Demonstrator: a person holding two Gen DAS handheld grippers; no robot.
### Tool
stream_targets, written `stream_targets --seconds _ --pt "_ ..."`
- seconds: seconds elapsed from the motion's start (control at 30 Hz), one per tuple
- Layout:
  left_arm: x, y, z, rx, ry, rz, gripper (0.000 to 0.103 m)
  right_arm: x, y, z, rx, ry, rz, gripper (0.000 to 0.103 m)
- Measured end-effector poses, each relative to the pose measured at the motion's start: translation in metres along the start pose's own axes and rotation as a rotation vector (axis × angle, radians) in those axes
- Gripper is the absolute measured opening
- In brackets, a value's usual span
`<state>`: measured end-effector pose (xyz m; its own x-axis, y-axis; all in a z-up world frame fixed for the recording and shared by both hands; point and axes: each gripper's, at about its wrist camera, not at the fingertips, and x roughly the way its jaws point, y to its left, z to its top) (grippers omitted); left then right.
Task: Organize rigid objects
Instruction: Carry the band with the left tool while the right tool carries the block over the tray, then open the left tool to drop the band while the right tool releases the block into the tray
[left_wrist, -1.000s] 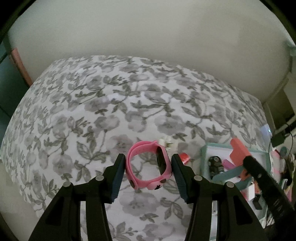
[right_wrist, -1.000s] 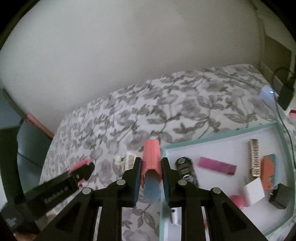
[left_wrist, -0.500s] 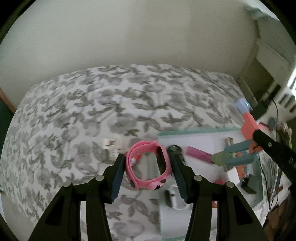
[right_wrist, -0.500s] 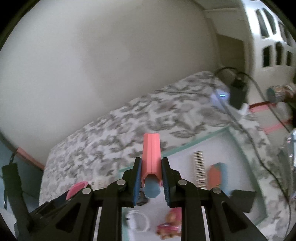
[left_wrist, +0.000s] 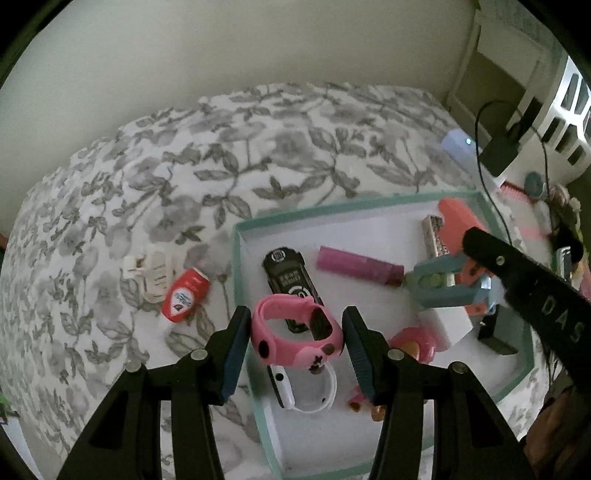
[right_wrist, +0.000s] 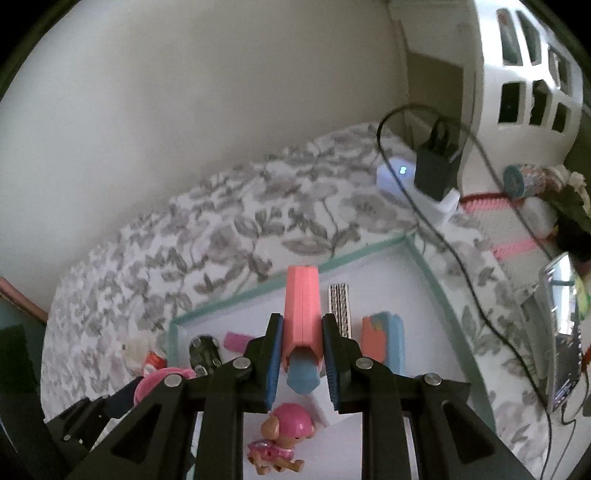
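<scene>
Left gripper (left_wrist: 293, 341): pinching pink watch (left_wrist: 295, 334) above teal-rimmed tray (left_wrist: 369, 202). Right gripper (right_wrist: 302, 363): clamped on coral-blue clip (right_wrist: 301, 325) over same tray; pup figurine (right_wrist: 282, 441) below.

Tray (left_wrist: 369, 202) floor crowded: toy car (left_wrist: 291, 280), pink tube (left_wrist: 360, 265), white watch (left_wrist: 306, 387), white block (left_wrist: 448, 323), puppy figure (right_wrist: 282, 439) and silver bar (right_wrist: 339, 308) leave only narrow gaps. Open white floor lies along near-left corner of the tray. Bedspread (left_wrist: 207, 162) left of the tray is bare beyond the red bottle (left_wrist: 185, 294) and white clip (left_wrist: 151, 271); a cable (right_wrist: 436, 229) crosses past the right rim.
</scene>
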<state>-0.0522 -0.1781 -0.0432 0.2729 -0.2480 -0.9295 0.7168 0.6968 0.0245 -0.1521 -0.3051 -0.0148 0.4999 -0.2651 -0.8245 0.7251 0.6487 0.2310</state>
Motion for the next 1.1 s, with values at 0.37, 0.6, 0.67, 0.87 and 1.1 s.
stream_targets --seconds 0.37,0.6,0.67,0.87,1.1 --pt "0.019 -0.002 -0.003 0.015 0.046 0.005 0.053 0.022 0.007 -0.012 -0.065 0.068 -0.03 0.023" --pt "0.024 -0.005 -0.005 0.032 0.059 0.004 0.053 0.025 0.01 -0.012 -0.085 0.085 -0.041 0.023" --pt "0.023 -0.005 -0.004 0.025 0.057 -0.006 0.059 0.027 0.01 -0.012 -0.086 0.103 -0.05 0.024" --pt "0.017 -0.002 -0.002 0.022 0.048 0.005 0.072 0.03 0.008 -0.013 -0.072 0.133 -0.063 0.026" --pt "0.003 0.005 0.002 0.005 0.012 0.01 0.081 0.014 0.015 -0.009 -0.1 0.078 -0.086 0.032"
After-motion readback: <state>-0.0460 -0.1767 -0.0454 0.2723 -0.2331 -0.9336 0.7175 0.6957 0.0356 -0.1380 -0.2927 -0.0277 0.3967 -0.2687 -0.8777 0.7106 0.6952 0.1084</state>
